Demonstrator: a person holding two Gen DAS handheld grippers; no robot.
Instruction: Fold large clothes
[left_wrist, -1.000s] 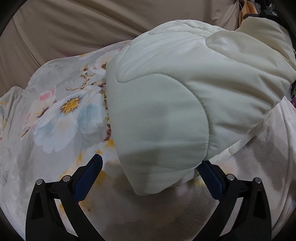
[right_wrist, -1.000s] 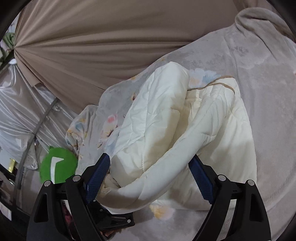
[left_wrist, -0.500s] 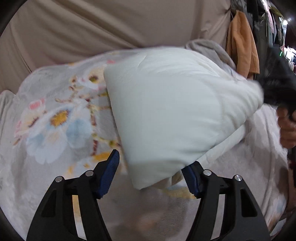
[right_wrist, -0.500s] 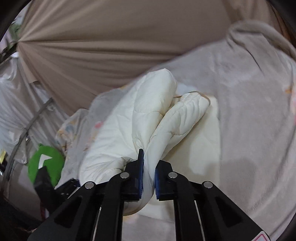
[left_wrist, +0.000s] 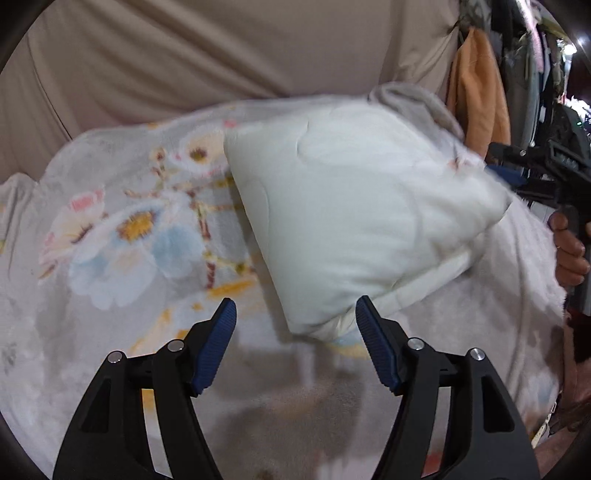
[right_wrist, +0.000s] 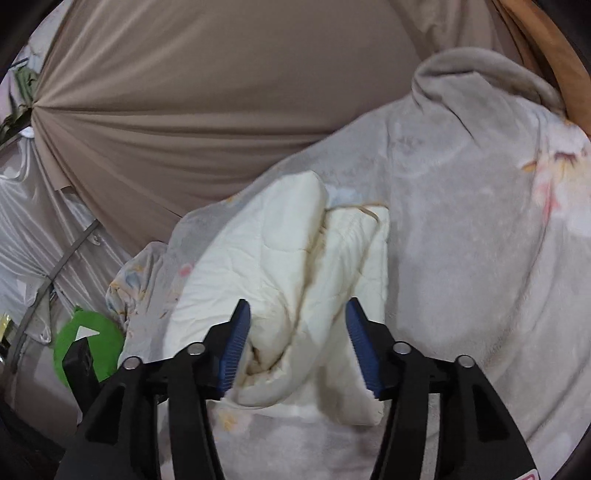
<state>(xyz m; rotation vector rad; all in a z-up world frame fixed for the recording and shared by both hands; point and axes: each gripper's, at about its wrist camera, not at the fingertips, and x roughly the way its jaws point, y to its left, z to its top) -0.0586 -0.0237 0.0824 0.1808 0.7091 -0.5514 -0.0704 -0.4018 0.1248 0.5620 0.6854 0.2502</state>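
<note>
A cream quilted padded garment (left_wrist: 354, 229) lies folded into a thick bundle on a grey floral blanket (left_wrist: 122, 236). My left gripper (left_wrist: 295, 336) is open, its blue pads just short of the bundle's near corner, holding nothing. In the right wrist view the same garment (right_wrist: 280, 280) shows its rolled folds. My right gripper (right_wrist: 297, 343) is open, its pads either side of the bundle's near end without clamping it. The right gripper also shows at the far right of the left wrist view (left_wrist: 532, 173), held by a hand.
A beige draped cloth (right_wrist: 207, 99) hangs behind the bed. An orange garment (left_wrist: 476, 96) hangs at the back right with other clothes. A green round object (right_wrist: 88, 343) and silvery fabric (right_wrist: 26, 236) lie beyond the blanket's left edge.
My right gripper, shut on the garment's fold half a second ago, has opened and let it go. My left gripper has drawn back a little and stayed open. The bundle has settled on the blanket.
</note>
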